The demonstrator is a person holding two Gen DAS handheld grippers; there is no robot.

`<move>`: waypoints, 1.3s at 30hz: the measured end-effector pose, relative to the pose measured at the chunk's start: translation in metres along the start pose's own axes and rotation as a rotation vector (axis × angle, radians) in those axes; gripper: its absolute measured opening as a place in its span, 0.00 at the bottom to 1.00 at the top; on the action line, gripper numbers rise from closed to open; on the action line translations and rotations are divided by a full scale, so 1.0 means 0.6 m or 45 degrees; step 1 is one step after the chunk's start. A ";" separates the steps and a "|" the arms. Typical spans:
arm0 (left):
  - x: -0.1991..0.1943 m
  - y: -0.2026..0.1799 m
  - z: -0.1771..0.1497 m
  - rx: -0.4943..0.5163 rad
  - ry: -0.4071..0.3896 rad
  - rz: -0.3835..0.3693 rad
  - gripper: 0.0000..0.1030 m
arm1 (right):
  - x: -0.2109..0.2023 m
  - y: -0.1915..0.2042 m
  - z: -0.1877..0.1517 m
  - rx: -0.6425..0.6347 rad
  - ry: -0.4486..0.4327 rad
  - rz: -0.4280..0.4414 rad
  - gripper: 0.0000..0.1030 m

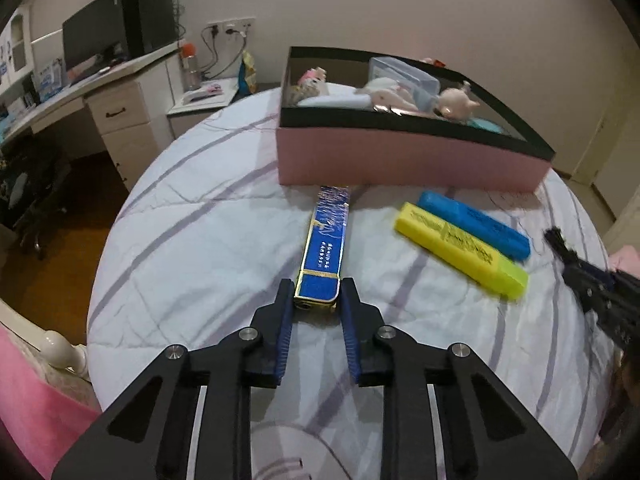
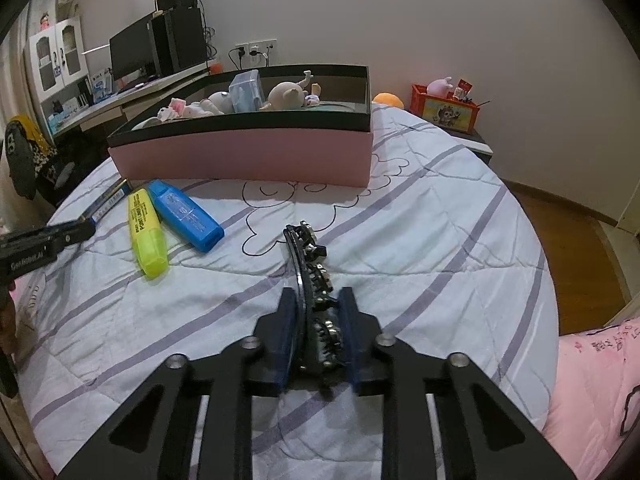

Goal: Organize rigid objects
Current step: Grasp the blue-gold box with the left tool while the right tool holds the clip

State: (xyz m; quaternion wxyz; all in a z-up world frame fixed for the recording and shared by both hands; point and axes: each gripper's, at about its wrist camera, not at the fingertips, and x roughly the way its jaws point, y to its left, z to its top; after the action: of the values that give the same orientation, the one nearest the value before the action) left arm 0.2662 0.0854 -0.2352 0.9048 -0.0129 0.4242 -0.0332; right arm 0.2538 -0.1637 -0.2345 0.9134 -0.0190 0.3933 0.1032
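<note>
The long blue box (image 1: 325, 250) with gold trim lies flat on the quilt (image 1: 208, 248), and its near end sits right between the left gripper's (image 1: 316, 294) blue pads, which have closed in on its two long sides and grip it. From those jaws the box runs straight ahead, its far end stopping just short of the pink storage box (image 1: 400, 158).

Ahead and to the right of the left jaws, a yellow highlighter (image 1: 460, 250) and a blue highlighter (image 1: 474, 224) lie touching side by side, pointing at a slant, near the pink box's front wall but apart from it.

The right gripper (image 2: 318, 300) is clamped on a black hair comb (image 2: 312, 264) studded with dark beads. The comb stands on edge between the narrow jaws and curves forward past the fingertips, over the quilt; whether its tip touches the cloth I cannot tell from here. In that view the two highlighters lie ahead and well to the left of the jaws, with the left gripper's black body beyond them at the frame's edge.

The pink box has a black rim and holds small toys, among them a pale doll (image 2: 286, 96) and a clear plastic case (image 2: 246, 90).
</note>
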 end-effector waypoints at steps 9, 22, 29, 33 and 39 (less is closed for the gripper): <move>-0.021 0.000 -0.018 0.020 0.011 -0.023 0.24 | -0.016 0.009 -0.017 0.004 -0.001 0.020 0.20; 0.041 -0.019 0.033 0.016 0.037 -0.053 0.69 | 0.027 -0.003 0.042 0.021 0.041 -0.013 0.20; 0.036 -0.012 0.032 0.014 0.014 -0.020 0.21 | 0.044 -0.006 0.050 0.030 0.072 -0.015 0.20; 0.036 -0.017 0.031 0.043 0.018 -0.003 0.20 | 0.045 -0.009 0.050 0.034 0.079 -0.005 0.21; 0.039 -0.019 0.034 0.053 0.016 0.002 0.20 | 0.043 -0.009 0.050 0.036 0.075 0.001 0.21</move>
State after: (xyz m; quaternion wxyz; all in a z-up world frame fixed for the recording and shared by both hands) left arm 0.2964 0.0724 -0.2393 0.9023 0.0064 0.4292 -0.0414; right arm 0.2936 -0.1610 -0.2330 0.9016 -0.0090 0.4214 0.0973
